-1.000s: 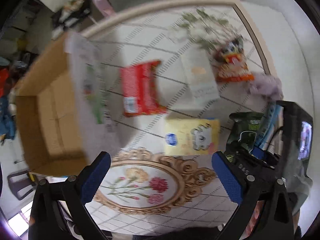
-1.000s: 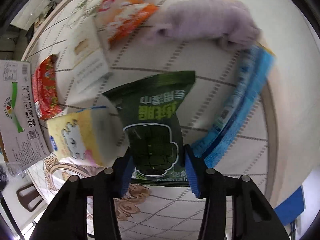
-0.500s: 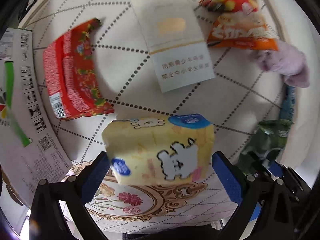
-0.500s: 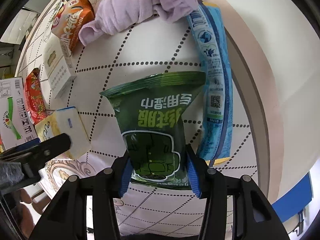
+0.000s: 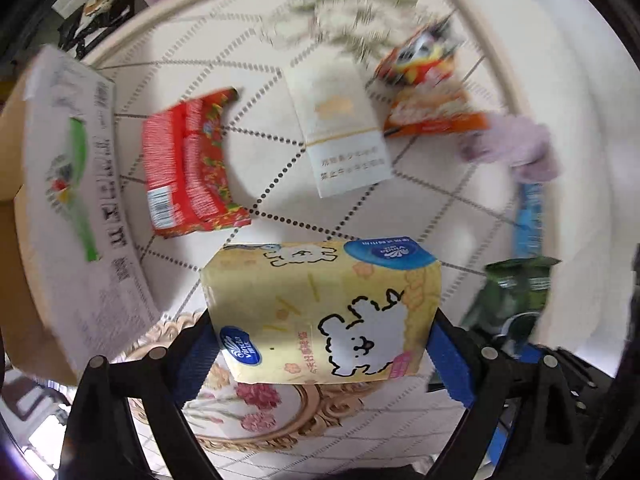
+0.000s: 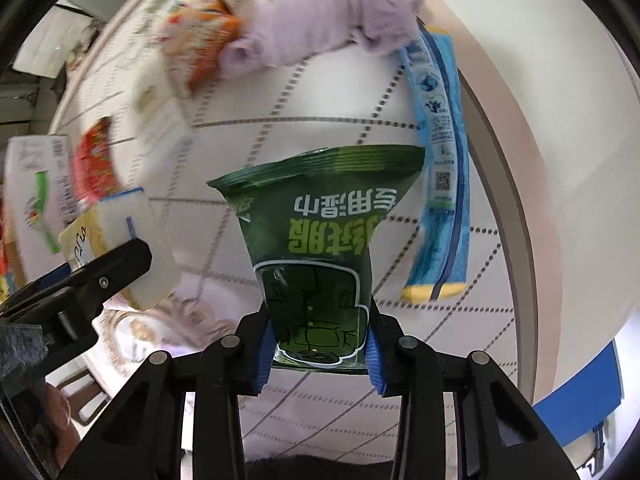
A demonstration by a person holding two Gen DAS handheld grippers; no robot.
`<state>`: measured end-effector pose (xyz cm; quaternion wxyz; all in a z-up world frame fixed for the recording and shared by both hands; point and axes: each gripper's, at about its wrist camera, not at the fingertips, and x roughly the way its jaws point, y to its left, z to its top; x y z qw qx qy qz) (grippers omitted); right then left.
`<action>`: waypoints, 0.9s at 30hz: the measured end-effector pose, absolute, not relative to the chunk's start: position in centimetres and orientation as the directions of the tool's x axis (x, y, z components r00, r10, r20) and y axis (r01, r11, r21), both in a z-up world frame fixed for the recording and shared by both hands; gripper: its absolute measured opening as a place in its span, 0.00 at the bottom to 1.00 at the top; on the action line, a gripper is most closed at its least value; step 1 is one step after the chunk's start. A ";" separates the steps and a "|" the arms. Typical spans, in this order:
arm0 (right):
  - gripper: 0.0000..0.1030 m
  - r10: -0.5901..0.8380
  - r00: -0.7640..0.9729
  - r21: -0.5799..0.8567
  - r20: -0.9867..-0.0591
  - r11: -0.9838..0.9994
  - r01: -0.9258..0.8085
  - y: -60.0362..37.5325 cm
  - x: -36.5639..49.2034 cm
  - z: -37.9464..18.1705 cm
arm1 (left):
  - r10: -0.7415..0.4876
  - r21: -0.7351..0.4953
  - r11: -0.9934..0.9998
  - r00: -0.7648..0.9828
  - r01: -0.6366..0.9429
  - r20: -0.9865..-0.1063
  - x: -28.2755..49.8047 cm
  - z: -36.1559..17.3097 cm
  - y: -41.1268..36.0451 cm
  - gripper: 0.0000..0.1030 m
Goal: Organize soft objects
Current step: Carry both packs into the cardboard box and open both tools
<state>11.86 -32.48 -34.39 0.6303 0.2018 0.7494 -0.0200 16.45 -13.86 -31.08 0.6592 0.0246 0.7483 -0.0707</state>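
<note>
My left gripper (image 5: 320, 348) is shut on a yellow tissue pack (image 5: 320, 312) with a white cartoon dog, held above the table; the pack also shows in the right wrist view (image 6: 116, 248). My right gripper (image 6: 318, 346) is shut on a green snack bag (image 6: 316, 240) and holds it above the table; the bag shows in the left wrist view (image 5: 508, 300). A red pack (image 5: 188, 164), a white pack (image 5: 340, 128), an orange snack bag (image 5: 428, 100), a lilac cloth (image 6: 328, 20) and a blue sachet (image 6: 444, 168) lie on the table.
An open cardboard box (image 5: 60, 208) with a white printed flap stands at the left. The round table (image 5: 568, 100) has a beige raised rim and a gold-framed flower print near its front edge (image 5: 256, 412). A blue object (image 6: 576, 400) lies beyond the table's right edge.
My left gripper has closed on the yellow tissue pack and lifted it. My right gripper keeps the green bag and has shifted slightly; both views are blurred by motion.
</note>
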 end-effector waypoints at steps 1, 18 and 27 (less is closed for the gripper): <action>0.38 0.289 -0.110 0.243 -0.951 0.918 0.313 -32.1 11.7 -33.4 | -0.081 -0.095 0.989 -0.116 0.117 -0.990 16.1 -29.5 -13.2 0.91; 0.38 0.436 0.046 0.428 -0.899 0.895 -0.125 -11.3 18.2 -15.9 | -0.067 -0.090 0.989 0.186 -0.118 -0.980 18.1 -11.6 4.9 0.91; 0.38 0.341 -0.014 0.339 -0.940 0.926 -0.167 1.8 24.4 -18.7 | -0.058 -0.074 0.982 0.097 -0.174 -0.994 23.9 -16.5 16.5 0.91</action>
